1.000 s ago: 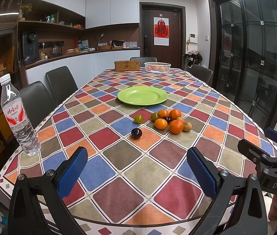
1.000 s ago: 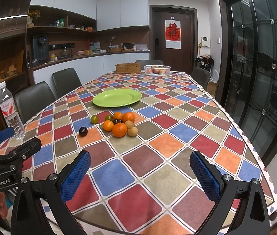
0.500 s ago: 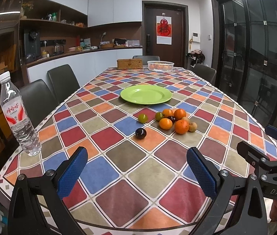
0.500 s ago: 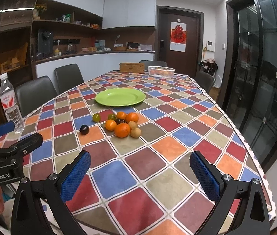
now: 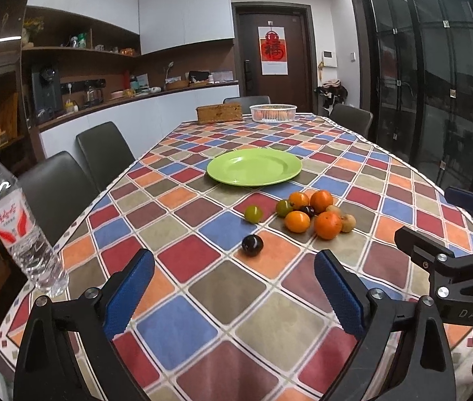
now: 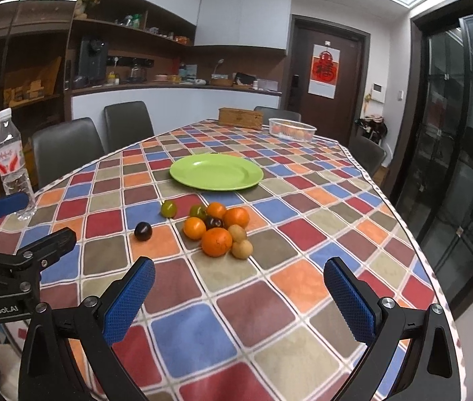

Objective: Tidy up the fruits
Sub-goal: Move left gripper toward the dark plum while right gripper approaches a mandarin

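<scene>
A pile of fruit lies mid-table: several oranges (image 5: 327, 224), a green fruit (image 5: 253, 214), a dark plum (image 5: 252, 245) apart at the front left, and small brown fruits (image 6: 242, 249). The same pile shows in the right wrist view, with an orange (image 6: 216, 241) in front. An empty green plate (image 5: 254, 166) sits just beyond it, also in the right wrist view (image 6: 216, 171). My left gripper (image 5: 234, 287) is open and empty, short of the plum. My right gripper (image 6: 240, 295) is open and empty, short of the pile.
A water bottle (image 5: 15, 224) stands at the table's left edge. A white basket (image 5: 272, 112) with fruit and a wicker box (image 5: 218, 113) sit at the far end. Dark chairs (image 5: 102, 153) line the left side. The checked tablecloth (image 5: 203, 300) covers the table.
Both grippers have moved forward over the table toward the fruit pile, which looks nearer now. Both stayed open. No fruit has moved.
</scene>
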